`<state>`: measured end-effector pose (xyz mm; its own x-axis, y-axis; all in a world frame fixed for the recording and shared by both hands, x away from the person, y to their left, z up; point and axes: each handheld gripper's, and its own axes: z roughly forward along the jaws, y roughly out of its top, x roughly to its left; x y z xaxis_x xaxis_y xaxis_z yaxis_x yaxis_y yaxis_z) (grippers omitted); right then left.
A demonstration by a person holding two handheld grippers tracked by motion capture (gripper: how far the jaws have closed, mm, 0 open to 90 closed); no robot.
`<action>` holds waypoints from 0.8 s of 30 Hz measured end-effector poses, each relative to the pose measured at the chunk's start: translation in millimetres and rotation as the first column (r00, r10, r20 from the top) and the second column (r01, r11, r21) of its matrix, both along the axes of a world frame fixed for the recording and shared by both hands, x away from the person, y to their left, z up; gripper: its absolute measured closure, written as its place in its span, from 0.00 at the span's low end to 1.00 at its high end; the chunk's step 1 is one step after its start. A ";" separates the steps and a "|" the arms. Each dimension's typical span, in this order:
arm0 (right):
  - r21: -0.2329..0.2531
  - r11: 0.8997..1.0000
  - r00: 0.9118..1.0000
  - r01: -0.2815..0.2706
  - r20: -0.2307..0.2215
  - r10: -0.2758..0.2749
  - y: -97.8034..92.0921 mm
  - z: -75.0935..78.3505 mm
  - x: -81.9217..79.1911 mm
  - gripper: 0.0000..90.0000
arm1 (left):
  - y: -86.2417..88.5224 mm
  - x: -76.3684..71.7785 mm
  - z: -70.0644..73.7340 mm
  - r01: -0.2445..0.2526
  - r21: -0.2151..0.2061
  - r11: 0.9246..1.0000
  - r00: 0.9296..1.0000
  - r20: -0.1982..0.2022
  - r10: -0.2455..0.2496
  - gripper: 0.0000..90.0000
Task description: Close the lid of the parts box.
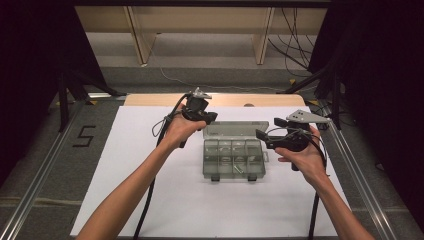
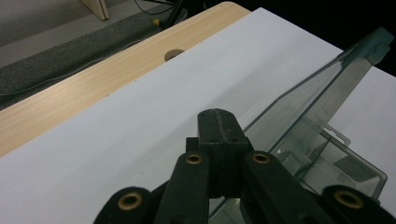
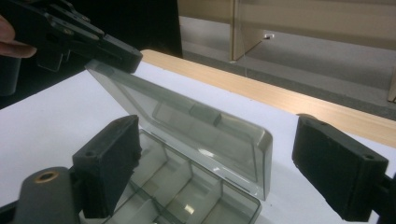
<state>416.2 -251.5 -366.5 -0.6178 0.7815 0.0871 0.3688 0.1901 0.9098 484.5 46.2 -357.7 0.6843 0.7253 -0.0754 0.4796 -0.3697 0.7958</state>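
The left gripper has its jaws pressed together on the edge of the lid of a clear plastic compartment box; in the left gripper view the two black jaws meet with no gap, the tilted transparent lid running away from them toward 2 o'clock. The right gripper view shows that same grip from the other side: the left gripper pinches the lid's upper corner at 11 o'clock, and the lid stands raised at a slant over the open box. The right gripper has its jaws spread wide and holds nothing; in its own view one jaw sits at the lower left just beside the box's near wall and the other at the right edge, well apart from it, with the box between them. In the high view the box lies near the middle of the white sheet covering the table, the left hand at 10 o'clock from it and the right hand at 3 o'clock. The box's compartments hold a few small items, too small to tell apart. A strip of wooden tabletop shows beyond the sheet at 12 o'clock, with grey floor and wooden furniture legs farther off.
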 end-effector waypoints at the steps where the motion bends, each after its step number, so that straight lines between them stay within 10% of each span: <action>1: -0.009 1.000 1.000 0.002 0.015 -0.002 -0.3 1.2 -0.5 0.19 | -0.1 -1.6 -0.4 0.002 0.008 1.000 1.000 0.010 -0.002 0.99; 24: 0.012 0.996 0.996 -0.085 -0.028 0.086 3.3 1.5 -13.3 0.49 | -2.7 -45.1 -20.5 0.086 -0.017 0.996 0.996 0.023 -0.085 0.99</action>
